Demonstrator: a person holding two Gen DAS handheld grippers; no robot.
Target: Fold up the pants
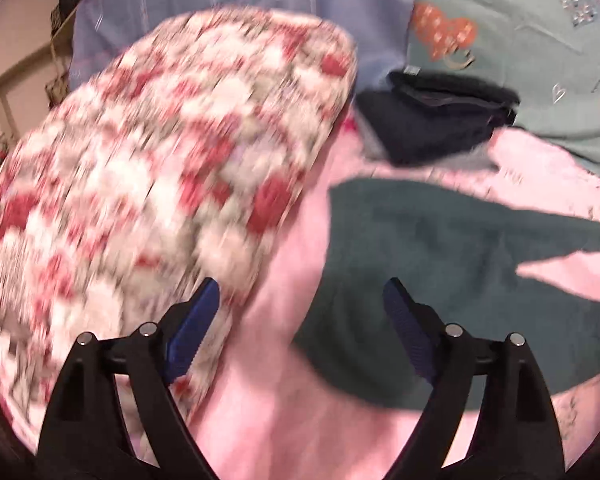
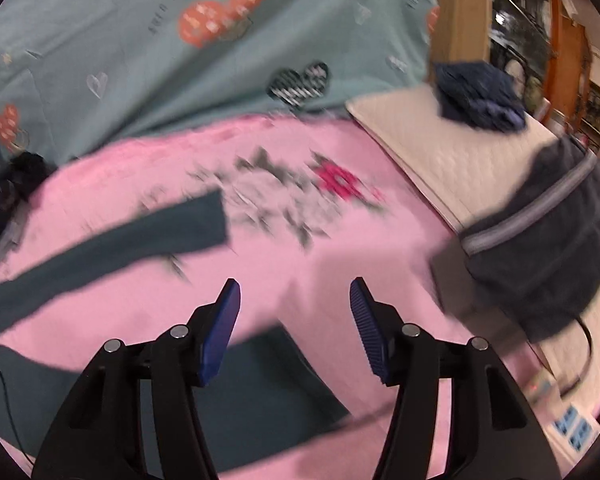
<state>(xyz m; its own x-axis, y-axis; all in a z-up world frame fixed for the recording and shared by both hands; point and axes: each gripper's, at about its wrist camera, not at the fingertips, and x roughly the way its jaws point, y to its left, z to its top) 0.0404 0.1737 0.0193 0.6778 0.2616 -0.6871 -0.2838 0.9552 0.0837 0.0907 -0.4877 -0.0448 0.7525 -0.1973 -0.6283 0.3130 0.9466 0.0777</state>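
Dark teal pants (image 1: 440, 280) lie spread flat on a pink blanket (image 1: 280, 400). My left gripper (image 1: 300, 286) hovers over their left edge, jaws wide open with nothing between them. In the right wrist view one pant leg (image 2: 140, 236) stretches left across the pink blanket (image 2: 340, 240), and another part of the pants (image 2: 268, 384) lies under the gripper. My right gripper (image 2: 295, 284) is open above it and holds nothing. Both views are blurred.
A red-and-white floral cushion (image 1: 160, 160) fills the left side. Folded dark garments (image 1: 432, 120) lie beyond the pants on a teal heart-print sheet (image 1: 540, 60). At right are a dark bundle with a grey stripe (image 2: 540, 248), a white quilted pad (image 2: 440, 140) and a dark blue cloth pile (image 2: 480, 96).
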